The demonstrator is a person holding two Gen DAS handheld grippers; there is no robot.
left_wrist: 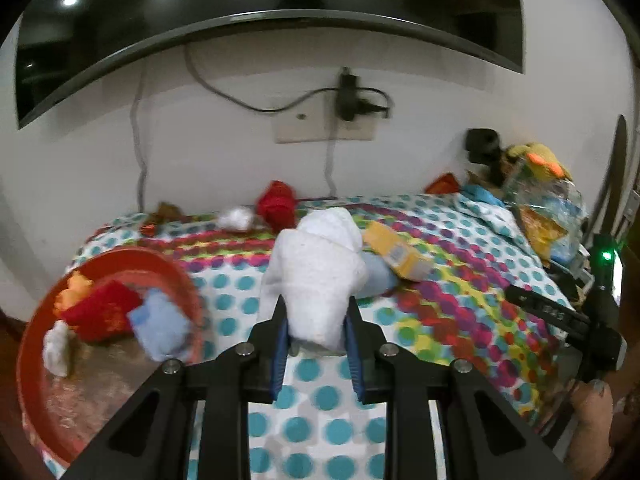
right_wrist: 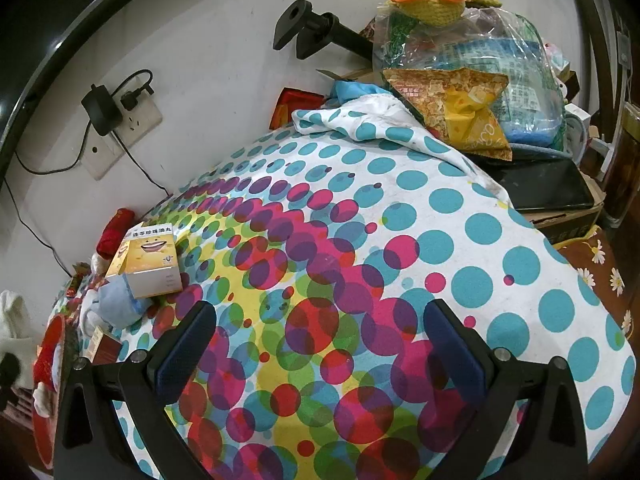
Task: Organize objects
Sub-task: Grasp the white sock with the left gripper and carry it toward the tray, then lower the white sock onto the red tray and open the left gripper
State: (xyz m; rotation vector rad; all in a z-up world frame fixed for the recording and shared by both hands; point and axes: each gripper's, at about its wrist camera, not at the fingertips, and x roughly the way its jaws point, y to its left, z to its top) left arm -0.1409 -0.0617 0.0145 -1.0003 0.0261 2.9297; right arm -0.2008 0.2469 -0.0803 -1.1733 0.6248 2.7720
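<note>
Left gripper (left_wrist: 316, 332) pinches a white rolled towel (left_wrist: 316, 272), soft terry, cone-like bundle. Blue pads press its lower end from both sides and the rest sticks out ahead of the jaws. Beyond the towel, ahead and right of the jaws: a pale blue cloth roll (left_wrist: 378, 278) with a yellow cardboard box (left_wrist: 398, 250) leaning on it. Left of the jaws, a round red tray (left_wrist: 28, 360), glossy rim, holds a fuzzy blue cloth (left_wrist: 160, 324), a red pouch (left_wrist: 100, 312) and a small white cloth (left_wrist: 58, 350). Far ahead, a red knit bundle (left_wrist: 276, 204) by the wall. Right gripper (right_wrist: 320, 340) stands wide, nothing between its pads, only the polka-dot tablecloth (right_wrist: 440, 200), smooth printed fabric. Far left of those jaws, the same box (right_wrist: 148, 258), rectangular.
</note>
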